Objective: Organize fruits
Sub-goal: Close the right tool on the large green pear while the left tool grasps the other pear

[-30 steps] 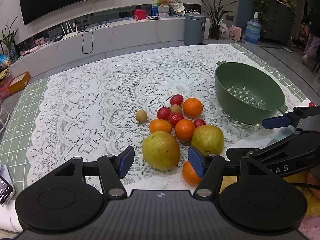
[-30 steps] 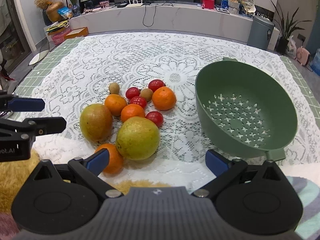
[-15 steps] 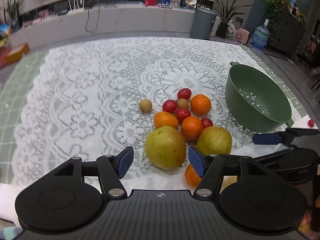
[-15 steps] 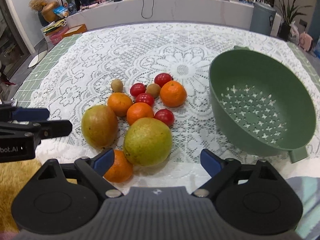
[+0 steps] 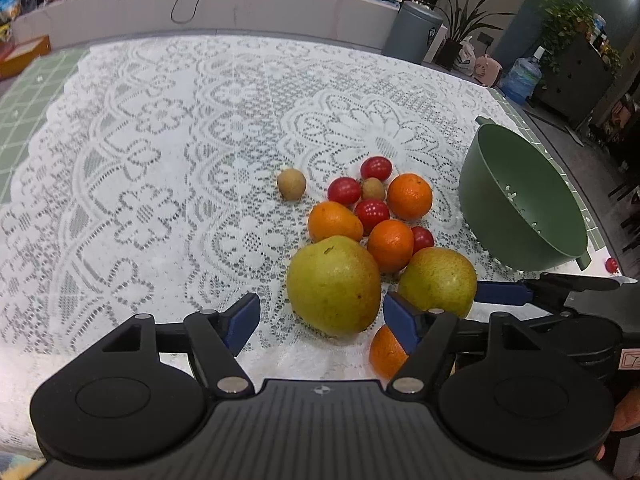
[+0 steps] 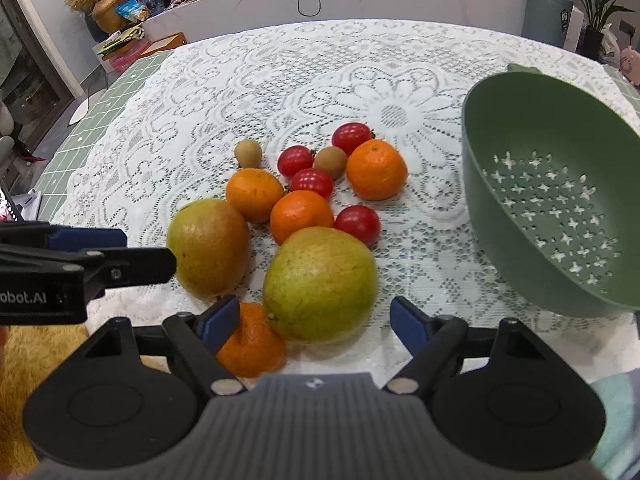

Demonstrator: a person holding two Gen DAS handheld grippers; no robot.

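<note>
Leaning on side, colander (image 6: 560, 208) mouth faces fruit; both claws apart, empty

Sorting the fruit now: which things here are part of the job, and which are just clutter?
Job:
- two pears
- oranges
- red tomatoes
- small brown fruits
- green colander, empty
- left gripper and right gripper, both open

Lying about:
- lace tablecloth
- grey bin
- potted plants
- water jug

White lace tablecloth (image 6: 224, 92), openwork; green colander (image 6: 500, 160) matt plastic; tomatoes (image 6: 357, 224) glossy; pear (image 6: 320, 284) speckled.
</note>
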